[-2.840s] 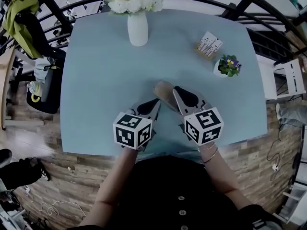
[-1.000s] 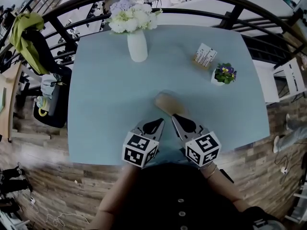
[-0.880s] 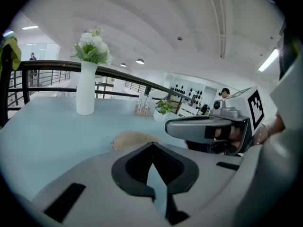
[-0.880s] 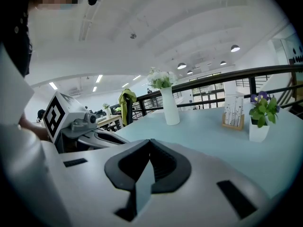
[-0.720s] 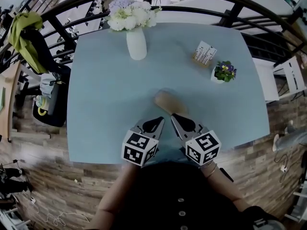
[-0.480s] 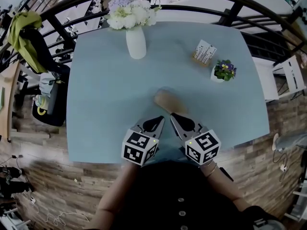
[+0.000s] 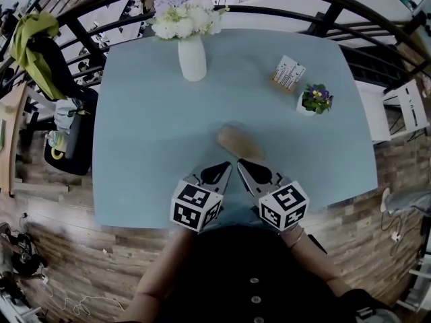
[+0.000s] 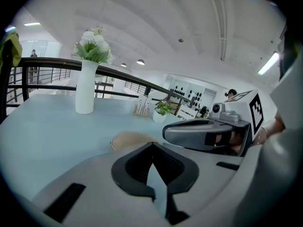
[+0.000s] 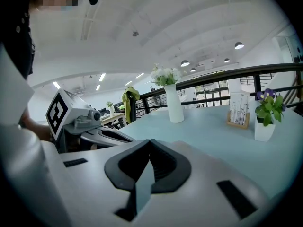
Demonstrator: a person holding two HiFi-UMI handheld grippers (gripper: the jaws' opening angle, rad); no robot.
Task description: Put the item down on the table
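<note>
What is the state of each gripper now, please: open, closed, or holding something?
Left gripper: closed, holding nothing.
Right gripper: closed, holding nothing.
The tan item lies on the table, in neither gripper.

Item [image 7: 239, 143] apparently lies on table [image 7: 148, 126], vase [image 7: 192, 58] behind, plant [image 7: 314, 101] right.

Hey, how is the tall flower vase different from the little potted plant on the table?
The vase is tall and slim; the potted plant sits in a short, squat pot. The vase holds pale white blooms, the potted plant purple flowers and green leaves. Both containers are white and upright on the table.
</note>
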